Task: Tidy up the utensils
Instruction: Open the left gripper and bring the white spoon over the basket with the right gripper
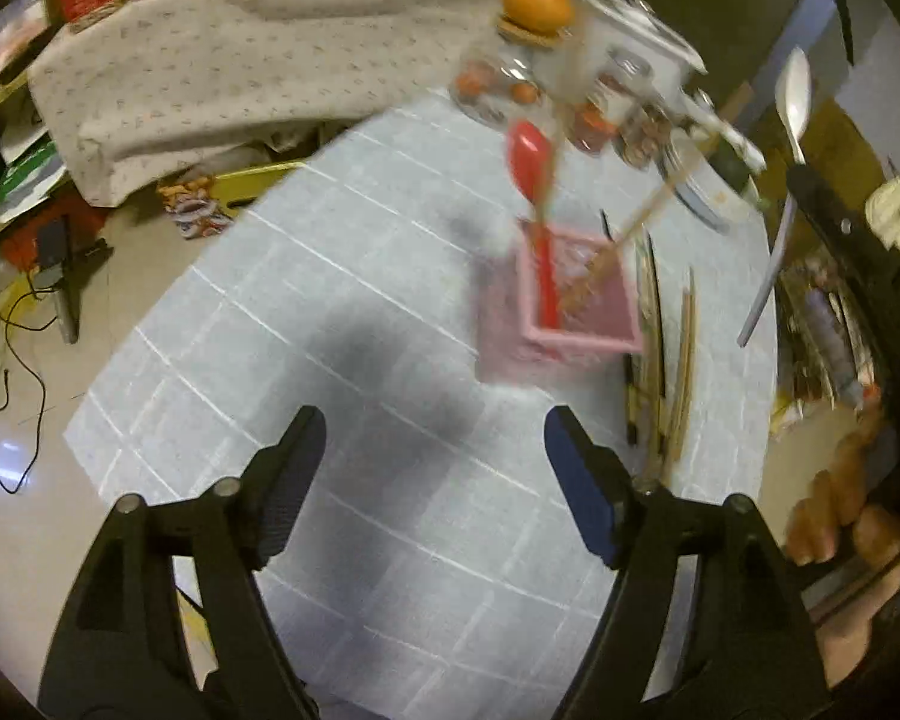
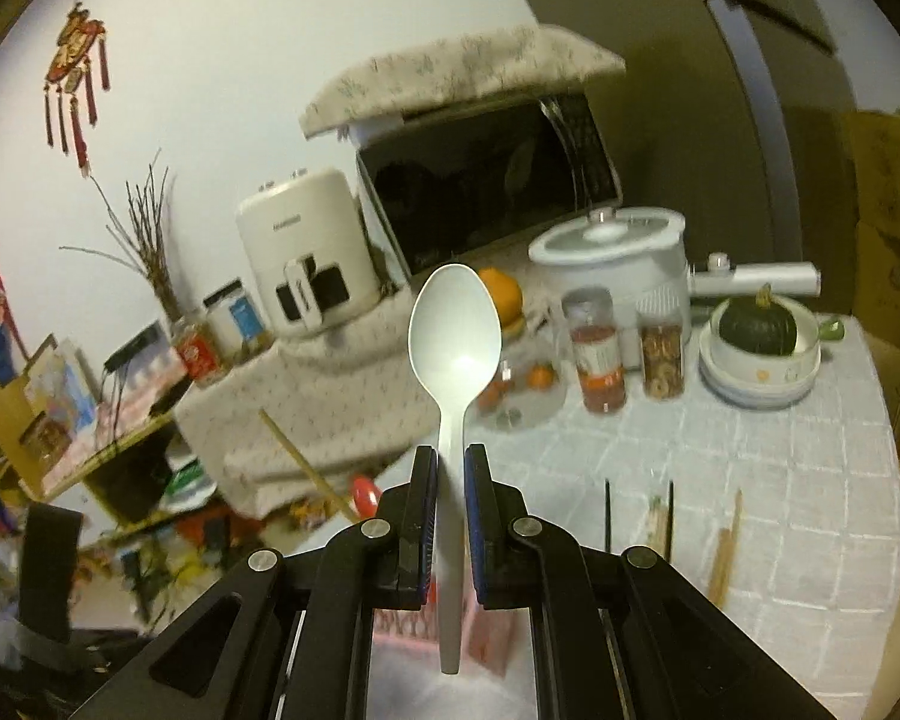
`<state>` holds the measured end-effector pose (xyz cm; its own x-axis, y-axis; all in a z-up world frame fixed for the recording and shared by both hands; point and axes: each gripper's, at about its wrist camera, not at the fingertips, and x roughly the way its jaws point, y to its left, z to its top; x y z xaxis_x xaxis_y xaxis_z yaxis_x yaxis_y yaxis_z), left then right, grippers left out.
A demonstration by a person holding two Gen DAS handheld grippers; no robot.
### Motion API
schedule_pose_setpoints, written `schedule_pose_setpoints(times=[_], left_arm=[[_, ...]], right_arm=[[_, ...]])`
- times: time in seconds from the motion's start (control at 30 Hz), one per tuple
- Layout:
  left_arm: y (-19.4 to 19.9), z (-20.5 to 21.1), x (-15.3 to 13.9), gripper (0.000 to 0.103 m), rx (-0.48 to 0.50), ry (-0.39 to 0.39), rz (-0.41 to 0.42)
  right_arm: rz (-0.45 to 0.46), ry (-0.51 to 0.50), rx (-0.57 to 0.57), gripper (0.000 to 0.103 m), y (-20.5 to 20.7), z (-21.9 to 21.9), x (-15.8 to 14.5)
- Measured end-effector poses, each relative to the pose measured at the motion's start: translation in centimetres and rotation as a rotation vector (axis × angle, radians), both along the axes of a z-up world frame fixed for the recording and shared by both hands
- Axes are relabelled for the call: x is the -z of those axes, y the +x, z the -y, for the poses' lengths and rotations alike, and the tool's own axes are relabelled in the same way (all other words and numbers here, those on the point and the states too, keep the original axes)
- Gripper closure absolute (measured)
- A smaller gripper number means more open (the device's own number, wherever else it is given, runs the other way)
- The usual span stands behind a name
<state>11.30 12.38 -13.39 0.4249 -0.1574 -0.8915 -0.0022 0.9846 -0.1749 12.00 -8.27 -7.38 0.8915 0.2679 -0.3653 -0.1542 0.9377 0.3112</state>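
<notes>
A pink square holder (image 1: 588, 341) stands on the pale tiled tablecloth (image 1: 330, 312), with a red spatula (image 1: 528, 150) and a wooden utensil (image 1: 648, 210) leaning in it. My left gripper (image 1: 435, 420) hovers over the cloth in front of the holder, open and with nothing between its fingers. To the holder's right, several chopsticks (image 1: 684, 360) lie on the cloth. In the right wrist view my right gripper (image 2: 450, 450) is shut on the handle of a white plastic spoon (image 2: 455, 330), bowl upward. The same spoon (image 1: 793, 96) shows at the right edge of the left wrist view. Part of the holder (image 2: 492, 642) shows beneath the right gripper.
At the table's far end stand glass jars (image 2: 597, 354), an orange (image 2: 504, 294), a white pot (image 2: 624, 252) and a dark squash in a bowl (image 2: 756, 360). A cloth-covered shelf (image 1: 210, 72) lies beyond the table. Cables (image 1: 12, 372) trail on the floor. A person's hand (image 1: 840, 516) is at right.
</notes>
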Motion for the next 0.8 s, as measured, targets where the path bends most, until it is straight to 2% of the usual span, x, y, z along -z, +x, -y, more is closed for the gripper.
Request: schedule_pose_setpoints(times=[0.13,0.27,0.37,0.8], left_arm=[[0.3,-2.2,0.5,0.027,-0.03,0.056,0.005],[0.4,-4.1,1.2,0.027,-0.065,-0.044,-0.036],[0.3,-4.0,1.0,0.027,-0.052,-0.042,-0.029],[0.6,-4.6,1.9,0.027,-0.068,-0.029,-0.043]], right_arm=[[0.124,-0.091,0.031,0.094,-0.5,-3.5,0.8],[0.172,-0.123,0.035,0.094,-0.2,-6.2,2.2],[0.191,-0.163,0.053,0.094,0.1,-7.4,3.2],[0.107,-0.159,0.064,0.093,0.9,-6.9,6.8]])
